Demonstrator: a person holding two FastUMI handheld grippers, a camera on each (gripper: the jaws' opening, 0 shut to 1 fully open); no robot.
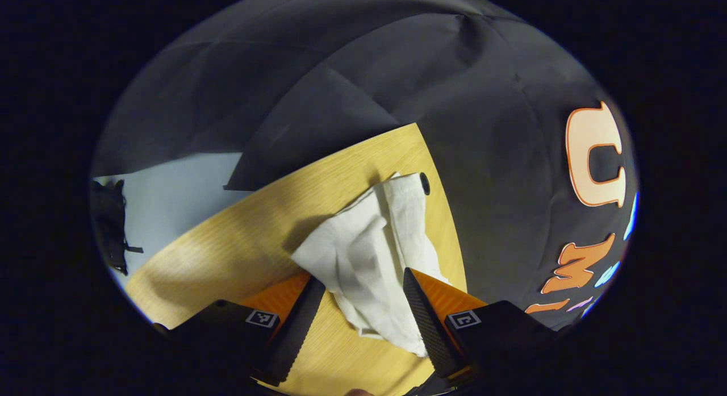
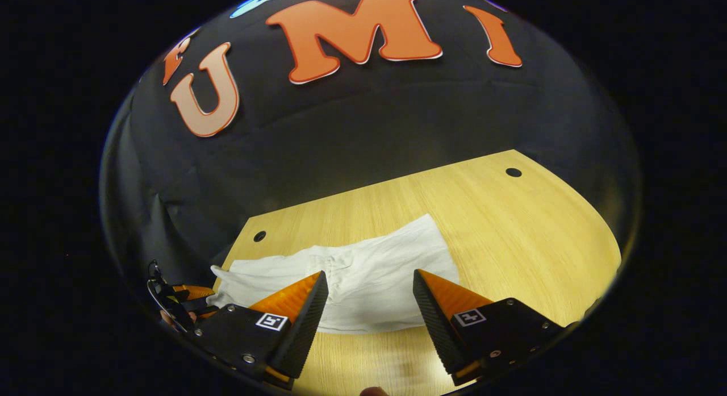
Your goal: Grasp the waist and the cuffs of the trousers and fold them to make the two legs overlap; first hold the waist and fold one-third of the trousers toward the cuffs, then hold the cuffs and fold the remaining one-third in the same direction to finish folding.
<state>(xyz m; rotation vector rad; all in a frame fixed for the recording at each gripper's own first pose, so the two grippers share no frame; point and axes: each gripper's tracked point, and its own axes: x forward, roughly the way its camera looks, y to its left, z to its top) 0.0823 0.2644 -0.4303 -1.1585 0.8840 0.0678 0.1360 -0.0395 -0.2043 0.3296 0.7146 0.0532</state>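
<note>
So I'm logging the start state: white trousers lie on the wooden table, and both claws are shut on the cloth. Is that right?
Not quite. The white trousers do lie on the wooden table, but both claws are open: the right gripper view shows the right claw spread above the cloth, and the left gripper view shows the left claw straddling it, unclamped.

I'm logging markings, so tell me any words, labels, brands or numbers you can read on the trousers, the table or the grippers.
Trousers: no text to read.
Table: none.
Left gripper and right gripper: a square black-and-white marker on each finger mount, a coded pattern, no words.
</note>
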